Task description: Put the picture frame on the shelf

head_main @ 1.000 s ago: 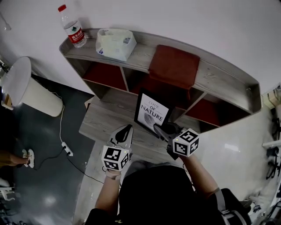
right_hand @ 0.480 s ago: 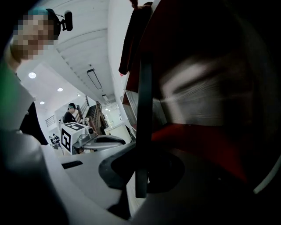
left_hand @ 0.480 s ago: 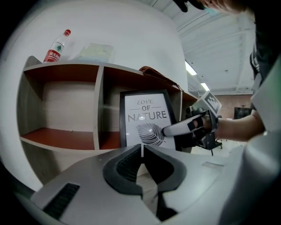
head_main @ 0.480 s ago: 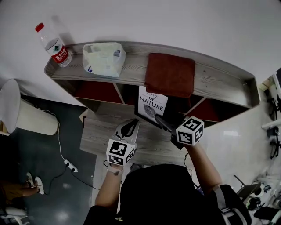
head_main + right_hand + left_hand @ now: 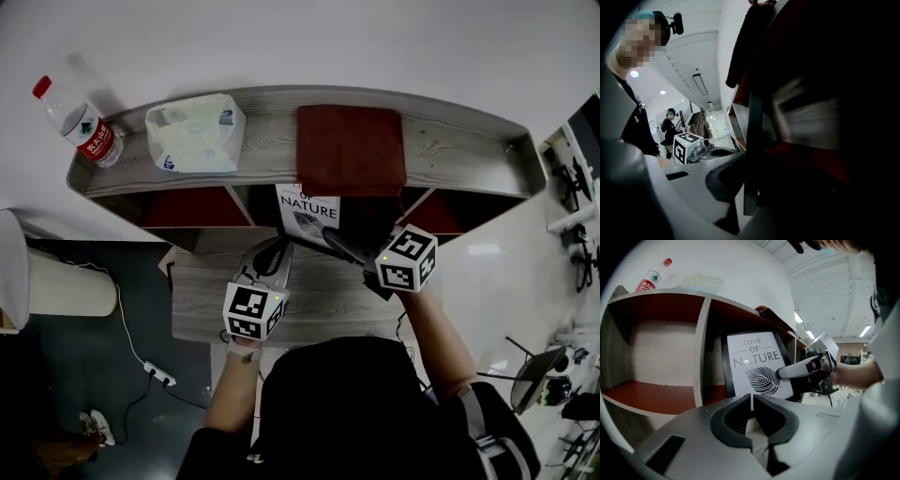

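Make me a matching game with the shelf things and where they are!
1 clear plastic bottle with red cap
2 white soft tissue pack
3 dark red folded cloth
4 black-framed picture frame

A held by right tool, middle compartment
B grey wooden shelf top, left end
C shelf top, above the middle compartment
D shelf top, between bottle and cloth

Pairs: 1-B, 2-D, 3-C, 4-A

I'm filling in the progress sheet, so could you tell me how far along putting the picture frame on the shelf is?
Done: the picture frame is at the middle compartment of the shelf, upright. In hand: the right gripper is shut on its edge; the left gripper is shut, empty. Left: setting it down and letting go.
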